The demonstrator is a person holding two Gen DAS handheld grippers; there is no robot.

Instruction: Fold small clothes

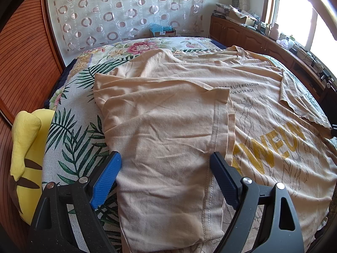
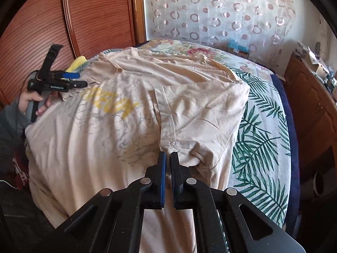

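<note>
A peach T-shirt (image 1: 263,113) with yellow lettering lies spread on the bed, and its left part is folded over itself. My left gripper (image 1: 167,164) hangs open just above that folded flap (image 1: 164,130), one finger on each side and nothing pinched. In the right wrist view, a person's hand (image 2: 38,102) holds the left gripper (image 2: 76,79) at the shirt's far left edge. My right gripper (image 2: 169,158) is shut on the T-shirt (image 2: 94,139). It pinches the lower end of the stitched hem (image 2: 170,126) of another folded-over flap, and the cloth puckers beside the tips.
The bed cover (image 1: 80,147) has a leaf and flower print. A yellow plush toy (image 1: 25,147) lies at the bed's left edge by the wooden panel (image 1: 23,67). Low wooden cabinets (image 1: 248,35) topped with clutter run along the right. A patterned curtain (image 1: 126,10) hangs at the far end.
</note>
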